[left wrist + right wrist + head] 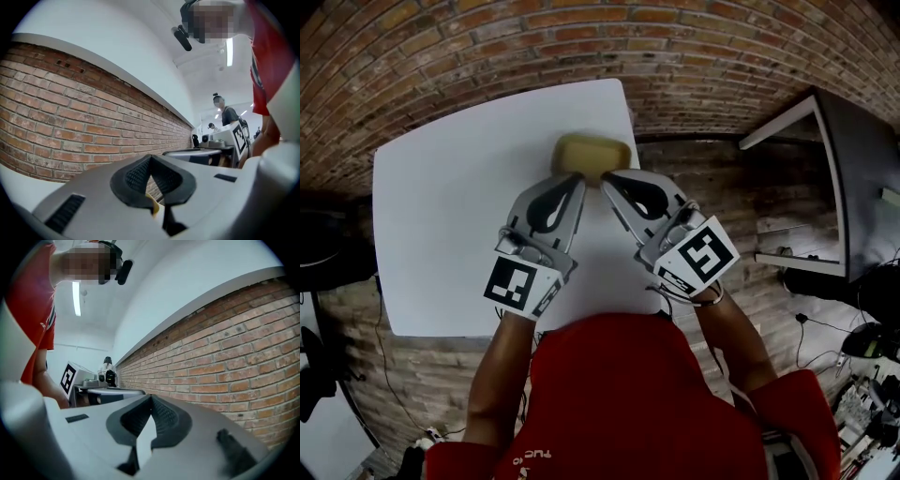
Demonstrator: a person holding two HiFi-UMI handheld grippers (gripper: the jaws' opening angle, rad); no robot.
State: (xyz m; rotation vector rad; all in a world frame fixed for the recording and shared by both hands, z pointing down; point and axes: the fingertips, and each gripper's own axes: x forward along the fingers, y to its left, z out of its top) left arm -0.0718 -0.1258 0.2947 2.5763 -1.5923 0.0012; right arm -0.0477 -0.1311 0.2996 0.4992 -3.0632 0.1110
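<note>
Sitting at the desk's (441, 234) far edge, near its far right corner, the yellow dish (592, 153) looks light, stiff and smooth, so probably slippery. Its raised rim seems the best hold. The left gripper (575, 178) and right gripper (605, 178) both have their jaws pressed together on nothing, tips at the dish's near side. Whether they touch it I cannot tell. The brick wall (487, 56) stands close behind, and the desk's left side offers room.

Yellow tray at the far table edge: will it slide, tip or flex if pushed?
The yellow tray sits flat and low, so it should slide rather than tip. It looks empty and thin-walled, so probably light. It lies at the far edge of the white table, so a push away might drop it.
</note>
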